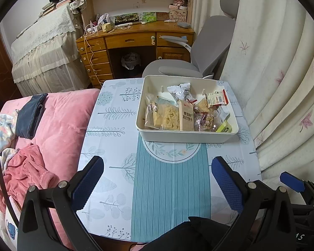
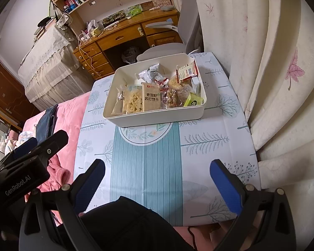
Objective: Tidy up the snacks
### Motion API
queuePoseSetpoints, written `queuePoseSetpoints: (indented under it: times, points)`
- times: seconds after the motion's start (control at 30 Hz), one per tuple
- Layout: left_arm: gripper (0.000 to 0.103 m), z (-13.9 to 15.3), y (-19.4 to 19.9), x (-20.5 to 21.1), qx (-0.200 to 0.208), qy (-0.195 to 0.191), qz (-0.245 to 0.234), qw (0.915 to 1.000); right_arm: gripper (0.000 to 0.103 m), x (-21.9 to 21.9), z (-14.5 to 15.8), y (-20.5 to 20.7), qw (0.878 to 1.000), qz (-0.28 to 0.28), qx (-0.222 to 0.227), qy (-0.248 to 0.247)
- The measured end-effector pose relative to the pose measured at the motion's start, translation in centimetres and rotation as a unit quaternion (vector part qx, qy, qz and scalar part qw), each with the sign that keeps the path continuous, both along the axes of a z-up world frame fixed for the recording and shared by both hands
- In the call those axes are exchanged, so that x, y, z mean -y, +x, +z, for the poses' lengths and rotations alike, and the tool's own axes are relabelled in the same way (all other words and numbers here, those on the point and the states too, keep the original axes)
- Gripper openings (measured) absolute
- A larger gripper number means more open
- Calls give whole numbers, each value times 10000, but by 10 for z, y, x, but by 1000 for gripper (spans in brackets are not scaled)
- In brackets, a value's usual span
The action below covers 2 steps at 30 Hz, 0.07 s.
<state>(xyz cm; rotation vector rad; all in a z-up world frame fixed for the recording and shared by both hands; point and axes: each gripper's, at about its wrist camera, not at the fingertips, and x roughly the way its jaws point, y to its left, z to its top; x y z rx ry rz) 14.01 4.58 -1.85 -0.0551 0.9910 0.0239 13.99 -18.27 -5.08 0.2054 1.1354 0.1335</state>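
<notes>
You are working in a bedroom, at a small table spread with a pale blue tree-print cloth with a teal striped centre panel (image 1: 170,188), a pink quilted bed (image 1: 60,115) lying on your left and a leaf-print cream curtain (image 1: 272,62) hanging on your right. A cream rectangular plastic bin (image 1: 188,135) is sitting toward the far end of the cloth, and the snacks are all lying inside it: a clear bag of pale yellow crisps (image 1: 166,116), a tan upright cracker box with dark print (image 1: 186,116), a crinkled silver foil packet (image 1: 179,92) at the back, a clear wrapper of mixed nuts (image 1: 207,121), a red-and-white pack (image 1: 216,98) and a lime green pouch (image 1: 225,128) in the near right corner.

You are holding the left gripper (image 1: 157,179) and the right gripper (image 2: 157,182) well short of the bin, both with jaws spread wide and nothing between them.

These packs are likely weighing very little; the film is probably slippery and the crisps inside are fragile (squeeze gently). Take bags by a sealed edge; the stiffer cracker box should be tolerating a pinch across its narrow sides.
</notes>
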Motion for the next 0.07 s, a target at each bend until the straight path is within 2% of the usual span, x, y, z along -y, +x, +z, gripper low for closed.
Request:
queuePoseSetpoints:
  times: [0.07]
  points:
    - [102, 0, 0, 0, -3, 4, 0, 10000, 101, 0, 0, 0, 10000, 4, 2, -1]
